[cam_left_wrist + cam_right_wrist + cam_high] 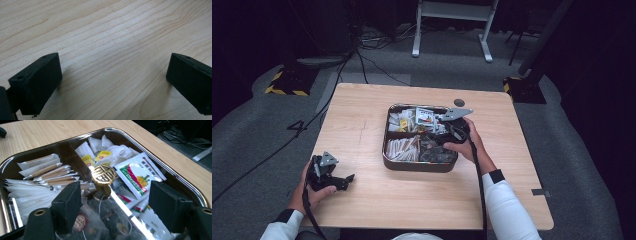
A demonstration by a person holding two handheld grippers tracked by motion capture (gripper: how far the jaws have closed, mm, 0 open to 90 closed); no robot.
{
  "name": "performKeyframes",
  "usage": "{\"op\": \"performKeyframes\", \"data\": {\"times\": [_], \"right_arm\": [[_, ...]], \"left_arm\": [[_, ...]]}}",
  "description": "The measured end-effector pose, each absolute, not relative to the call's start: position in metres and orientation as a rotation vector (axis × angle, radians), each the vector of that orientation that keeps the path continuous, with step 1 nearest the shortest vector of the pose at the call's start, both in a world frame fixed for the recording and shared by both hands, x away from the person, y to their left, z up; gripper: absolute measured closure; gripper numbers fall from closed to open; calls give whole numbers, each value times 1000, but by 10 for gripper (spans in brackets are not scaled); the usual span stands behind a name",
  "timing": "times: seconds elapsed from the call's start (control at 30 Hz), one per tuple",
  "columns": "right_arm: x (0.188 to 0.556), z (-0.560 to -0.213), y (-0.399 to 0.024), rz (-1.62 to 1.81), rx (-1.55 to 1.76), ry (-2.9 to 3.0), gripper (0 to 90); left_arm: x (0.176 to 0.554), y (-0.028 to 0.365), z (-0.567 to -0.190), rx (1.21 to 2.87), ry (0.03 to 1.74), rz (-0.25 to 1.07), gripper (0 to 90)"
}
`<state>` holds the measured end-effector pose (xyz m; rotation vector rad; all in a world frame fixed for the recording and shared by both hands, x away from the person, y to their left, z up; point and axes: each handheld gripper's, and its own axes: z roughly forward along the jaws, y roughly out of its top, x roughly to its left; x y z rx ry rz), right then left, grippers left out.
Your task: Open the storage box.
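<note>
A dark metal tray [419,166] with several compartments sits at the table's middle. It holds white sachets [35,165], tea bags with yellow tags [103,155], a red and green printed packet [136,173] and dark packets [437,152]. A gold knob [103,174] stands at its centre, on what looks like a clear lid with glare streaks. My right gripper [115,192] hovers open over the tray [175,173], jaws apart just short of the knob, nothing between them. My left gripper [343,180] rests low at the table's near left, open above bare wood [113,62].
The wooden table [362,125] has bare room left of and in front of the tray. A small dark round disc [459,102] lies behind the tray. Cables [362,55] and a white stand [452,20] are on the grey floor beyond.
</note>
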<state>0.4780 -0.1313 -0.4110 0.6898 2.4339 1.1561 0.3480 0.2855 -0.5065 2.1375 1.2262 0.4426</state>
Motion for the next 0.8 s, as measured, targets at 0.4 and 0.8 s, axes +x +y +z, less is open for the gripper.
{"op": "performKeyframes", "data": {"times": [0.4,0.8], "right_arm": [[496,-424,-100,1074,688,2495,279],[509,-436,-75,1024,703,2558,318]], "left_arm": [[348,286,-506,2137,1225,438,5],[348,286,-506,2139,1223,440,5]]}}
